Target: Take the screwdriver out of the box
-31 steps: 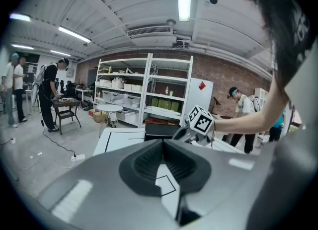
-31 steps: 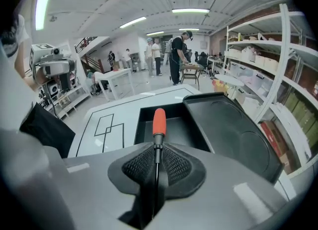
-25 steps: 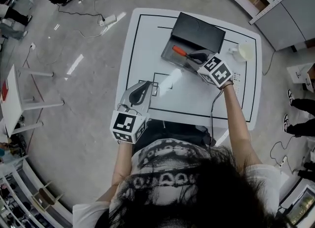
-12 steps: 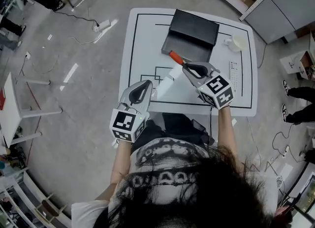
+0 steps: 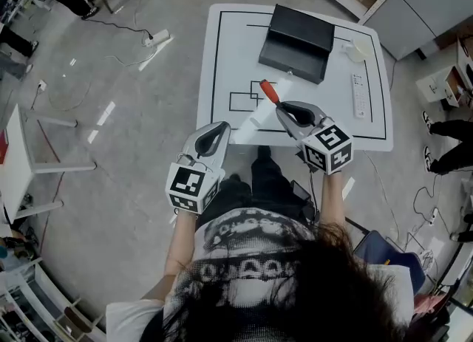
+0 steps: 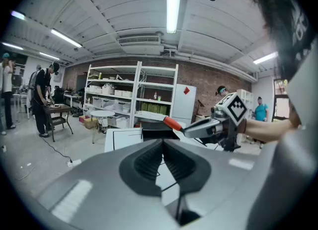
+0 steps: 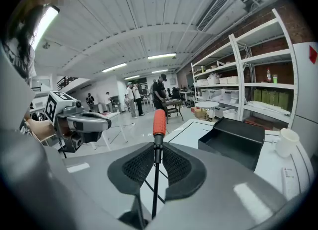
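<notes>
The screwdriver's orange handle (image 5: 267, 90) sticks out beyond my right gripper (image 5: 283, 108), which is shut on its thin metal shaft (image 7: 156, 167). In the right gripper view the handle (image 7: 159, 121) stands upright above the jaws. The tool is held in the air over the near part of the white table (image 5: 229, 52), well clear of the black box (image 5: 298, 40), which stands open at the far side. My left gripper (image 5: 221, 128) is shut and empty, off the table's near left corner. In the left gripper view the right gripper (image 6: 206, 127) and the handle (image 6: 172, 123) show ahead of it.
A white cup (image 5: 361, 49) and a remote control (image 5: 360, 95) lie along the table's right side. A power strip with a cable (image 5: 157, 38) lies on the floor to the left. Shelving (image 7: 258, 75) stands behind the table, and people (image 6: 47, 97) stand further off.
My right gripper has lifted the screwdriver out of the box and drawn it back toward me. The person has stepped back, so both grippers are now at the table's near edge.
</notes>
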The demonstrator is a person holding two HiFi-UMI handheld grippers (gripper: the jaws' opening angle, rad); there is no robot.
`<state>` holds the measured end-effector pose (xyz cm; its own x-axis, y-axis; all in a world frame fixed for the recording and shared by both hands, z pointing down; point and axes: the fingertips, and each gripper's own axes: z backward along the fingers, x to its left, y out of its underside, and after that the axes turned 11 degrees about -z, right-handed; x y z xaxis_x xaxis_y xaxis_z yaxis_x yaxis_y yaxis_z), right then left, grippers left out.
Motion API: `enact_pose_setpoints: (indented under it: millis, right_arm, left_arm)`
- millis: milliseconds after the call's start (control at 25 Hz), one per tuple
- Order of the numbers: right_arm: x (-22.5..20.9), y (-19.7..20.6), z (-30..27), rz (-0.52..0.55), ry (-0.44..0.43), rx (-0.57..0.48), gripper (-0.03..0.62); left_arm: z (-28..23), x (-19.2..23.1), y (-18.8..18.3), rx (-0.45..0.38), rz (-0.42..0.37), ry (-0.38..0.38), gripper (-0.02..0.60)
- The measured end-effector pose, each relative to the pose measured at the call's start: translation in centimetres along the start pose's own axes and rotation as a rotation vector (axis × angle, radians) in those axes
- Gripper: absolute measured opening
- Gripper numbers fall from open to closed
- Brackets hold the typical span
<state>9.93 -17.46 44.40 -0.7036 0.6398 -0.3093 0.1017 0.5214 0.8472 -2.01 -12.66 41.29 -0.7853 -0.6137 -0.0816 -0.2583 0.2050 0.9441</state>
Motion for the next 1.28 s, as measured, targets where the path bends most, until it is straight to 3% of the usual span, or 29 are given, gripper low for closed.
enact_pose_setpoints:
  millis: [520, 1280]
  right_arm:
    - [6.9, 2.6, 3.1, -0.033, 0.051, -0.072, 0.06]
    - [8.6, 6.7, 7.9, -0.088, 0.116, -0.093, 0.06]
  left_arm:
    - [6.2, -2.1, 2.2, -0.007, -0.018, 0.063, 0.0]
    - [6.4, -5.0, 2.3, -0.021, -0.041, 0.13, 0.0]
